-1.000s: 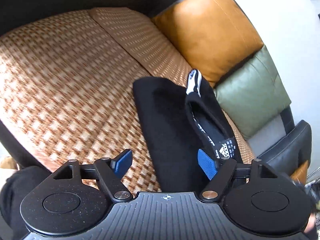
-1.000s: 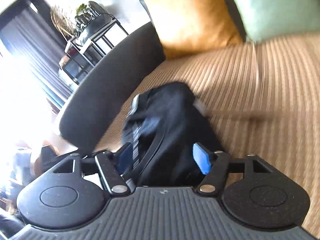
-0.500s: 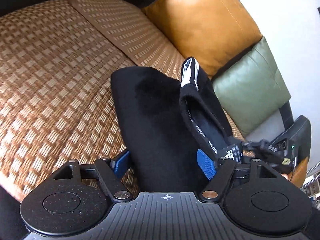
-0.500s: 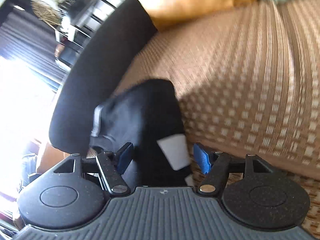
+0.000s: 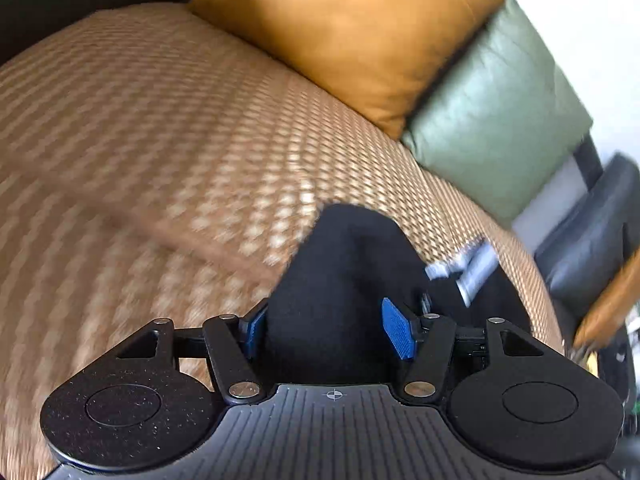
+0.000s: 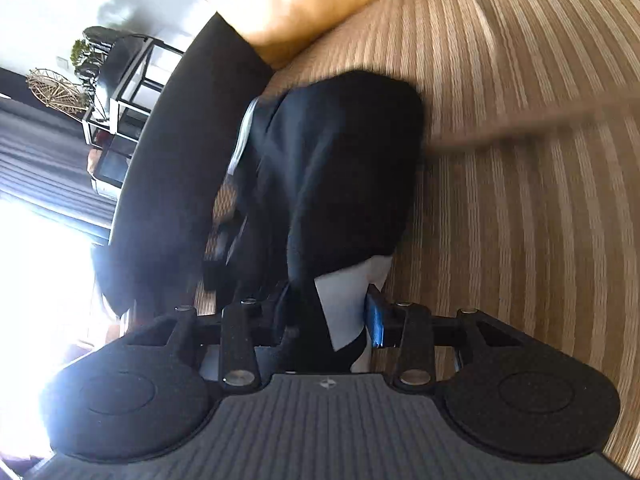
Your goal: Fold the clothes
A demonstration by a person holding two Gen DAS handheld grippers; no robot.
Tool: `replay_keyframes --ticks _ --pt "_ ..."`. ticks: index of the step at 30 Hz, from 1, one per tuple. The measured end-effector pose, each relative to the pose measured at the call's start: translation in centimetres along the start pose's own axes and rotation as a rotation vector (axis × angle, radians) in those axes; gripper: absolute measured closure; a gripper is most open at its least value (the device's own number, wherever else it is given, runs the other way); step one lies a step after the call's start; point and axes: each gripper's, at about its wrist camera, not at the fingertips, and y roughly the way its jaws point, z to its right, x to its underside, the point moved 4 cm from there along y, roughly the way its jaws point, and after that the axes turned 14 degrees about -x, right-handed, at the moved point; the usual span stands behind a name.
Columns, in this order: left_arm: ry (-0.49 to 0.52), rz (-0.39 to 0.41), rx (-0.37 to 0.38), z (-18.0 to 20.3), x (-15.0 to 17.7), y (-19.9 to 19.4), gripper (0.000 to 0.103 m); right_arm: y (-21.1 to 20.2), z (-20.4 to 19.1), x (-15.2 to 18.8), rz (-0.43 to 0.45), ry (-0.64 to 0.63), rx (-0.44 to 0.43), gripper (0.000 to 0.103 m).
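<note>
**Item: black garment, on sofa seat**

Hazards:
- Left gripper: fingers spread, cloth lying loose between them. If it lifts or pulls without closing, this side likely slides out and the fold sags.
- Right gripper: pads drawn in, pinching the garment at its white label. The bite looks thin (mostly label and hem), so a sharp tug could strip it free or drag the whole bundle askew.
- Both views are smeared by motion; a fast swing risks sweeping the cloth off the seat's front edge.

Position:
- Left wrist view: the garment rises in a dark hump straight ahead of the fingers, filling the gap between them. Its white stripe trails to the right, toward the seat's back edge below the green cushion.
- Right wrist view: the garment runs from between the pads forward across the seat, its far end beside the dark armrest.
</note>
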Motion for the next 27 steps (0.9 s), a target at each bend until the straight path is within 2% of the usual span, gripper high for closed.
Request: replay_keyframes --ticks 1,4,8,10,12,16,18,22,23,25,26,27 --pt "0.019 -0.026 0.003 0.6 -0.8 0.7 0.031 -0.2 -0.2 1.3 0.012 0.02 -0.001 0.058" --pt "0.002 0.049 -0.025 -0.8 0.1 -3.8 0.032 0.3 -0.6 3.5 -0.003 0.042 -0.02 0.052" --pt "-0.023 0.152 -0.063 -2.7 1.3 -9.8 0.028 -0.5 -1.1 2.8 -0.07 0.005 -0.001 0.045" --pt "-0.035 0.203 -0.082 -3.7 2.0 -12.9 0.019 -1.7 -2.3 2.1 -0.116 -0.089 0.024 0.045" --pt "-0.048 0.254 -0.101 -4.7 2.6 -15.9 0.019 -3.1 -4.1 1.4 -0.132 -0.226 0.04 0.045" --pt "-0.051 0.283 -0.217 -5.4 9.2 -18.5 0.018 -5.6 -7.4 -2.2 -0.068 -0.422 0.045 0.043" --pt "-0.151 0.272 -0.213 -5.7 12.3 -18.7 0.018 -5.8 -8.4 -4.6 -0.041 -0.519 0.076 0.032" --pt "-0.287 0.213 -0.176 -5.1 15.9 -17.2 0.018 -2.8 -7.9 -8.2 -0.142 -0.655 0.177 0.028" --pt "-0.302 0.204 -0.175 -4.9 16.3 -16.7 0.018 -2.0 -7.4 -8.9 -0.169 -0.662 0.189 0.029" --pt "-0.316 0.193 -0.172 -5.2 17.1 -16.2 0.018 -0.6 -6.1 -9.8 -0.207 -0.645 0.206 0.056" --pt "-0.312 0.184 -0.158 -5.0 17.1 -15.9 0.018 0.2 -5.5 -10.2 -0.226 -0.637 0.215 0.079" --pt "-0.309 0.173 -0.142 -4.9 17.0 -15.5 0.018 0.7 -5.0 -10.6 -0.236 -0.626 0.216 0.082"
